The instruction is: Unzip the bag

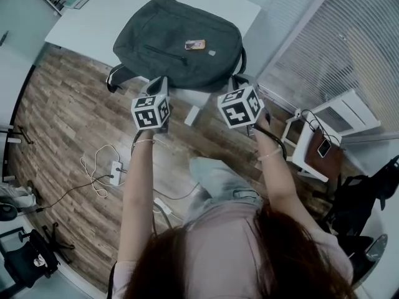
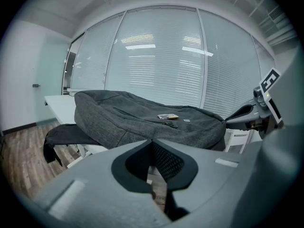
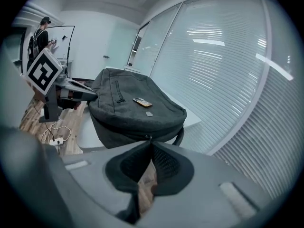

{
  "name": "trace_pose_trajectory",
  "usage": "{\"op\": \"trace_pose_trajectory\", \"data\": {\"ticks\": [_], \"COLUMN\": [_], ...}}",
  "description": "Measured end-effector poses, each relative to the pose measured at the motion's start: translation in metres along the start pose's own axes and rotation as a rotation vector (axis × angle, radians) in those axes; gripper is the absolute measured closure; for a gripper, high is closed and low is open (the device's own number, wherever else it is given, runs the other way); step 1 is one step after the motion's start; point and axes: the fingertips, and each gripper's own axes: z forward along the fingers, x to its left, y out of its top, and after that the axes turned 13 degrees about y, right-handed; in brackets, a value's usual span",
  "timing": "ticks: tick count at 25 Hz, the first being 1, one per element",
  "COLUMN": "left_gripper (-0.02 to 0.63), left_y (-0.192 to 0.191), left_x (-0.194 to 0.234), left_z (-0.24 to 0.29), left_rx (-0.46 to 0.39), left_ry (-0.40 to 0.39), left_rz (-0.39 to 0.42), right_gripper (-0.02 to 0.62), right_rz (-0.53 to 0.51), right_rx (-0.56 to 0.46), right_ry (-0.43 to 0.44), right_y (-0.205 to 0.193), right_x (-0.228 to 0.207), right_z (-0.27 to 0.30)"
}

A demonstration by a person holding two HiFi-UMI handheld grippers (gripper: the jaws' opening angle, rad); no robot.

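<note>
Left tongs [image 2: 152,140] and right tongs [image 3: 151,139] both clenched, close to grey bag [image 1: 177,42], contact with it hard to judge

Both arms reach forward, left arm [image 1: 138,185] near straight, right arm [image 1: 282,176] a bit bent. Left gripper [image 2: 152,140] points forward and slightly down, jaws together, nothing between them. Right gripper [image 3: 149,139] likewise angled down, jaws together. Grippers side by side, not touching.
</note>
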Motion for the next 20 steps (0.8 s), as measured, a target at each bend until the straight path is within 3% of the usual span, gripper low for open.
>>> {"op": "trace_pose_trajectory", "data": {"ticks": [7,20], "left_gripper": [0.598,0.598], "left_y": [-0.001,-0.003], "left_x": [-0.001,-0.002], "left_z": [-0.002,-0.002], "left_rx": [-0.024,-0.037], "left_ry": [-0.006,-0.004], "left_rz": [0.013,0.028], "right_gripper": [0.581,0.583], "right_rz": [0.162,0.074], "right_rx": [-0.025,0.014], "right_ry": [0.115,0.146], "right_y": [0.002,0.001], "right_x": [-0.004,-0.019], "right_z": [-0.003,0.002]}}
